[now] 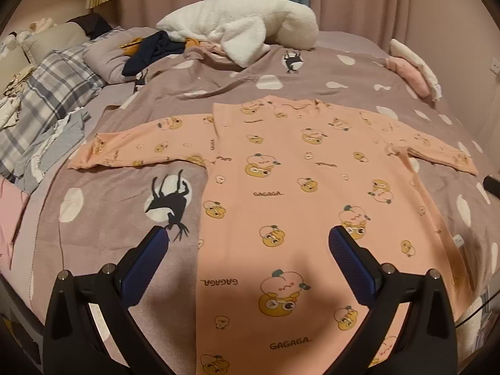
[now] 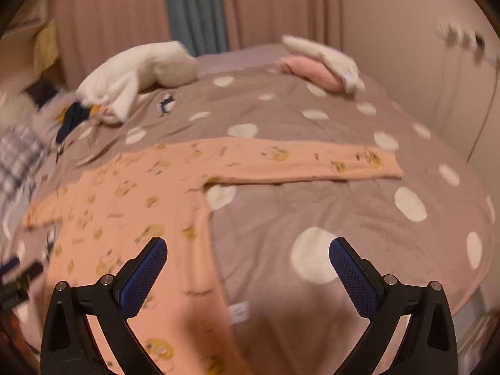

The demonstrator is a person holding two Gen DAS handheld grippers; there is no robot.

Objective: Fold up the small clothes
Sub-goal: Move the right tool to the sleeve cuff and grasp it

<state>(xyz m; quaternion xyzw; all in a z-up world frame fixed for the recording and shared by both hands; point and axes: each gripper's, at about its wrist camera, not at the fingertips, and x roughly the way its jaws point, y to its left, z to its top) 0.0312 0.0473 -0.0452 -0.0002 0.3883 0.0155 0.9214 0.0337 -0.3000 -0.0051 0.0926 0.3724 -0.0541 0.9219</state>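
A small pink long-sleeved shirt (image 1: 297, 168) with yellow cartoon prints lies flat on the bed, both sleeves spread out, hem toward me. My left gripper (image 1: 248, 240) is open and empty, above the shirt's lower left edge. My right gripper (image 2: 248, 253) is open and empty, above the shirt's right side edge (image 2: 200, 234), with the right sleeve (image 2: 300, 162) stretched out ahead. The right wrist view is blurred. The tip of the right gripper (image 1: 492, 184) shows at the right edge of the left wrist view.
The bed has a mauve cover (image 1: 118, 193) with white dots. A white plush blanket (image 1: 243, 28) and dark clothes (image 1: 150, 53) lie at the far end. Folded pink and white items (image 1: 412, 68) sit far right. A plaid pillow (image 1: 50, 100) and loose clothes lie left.
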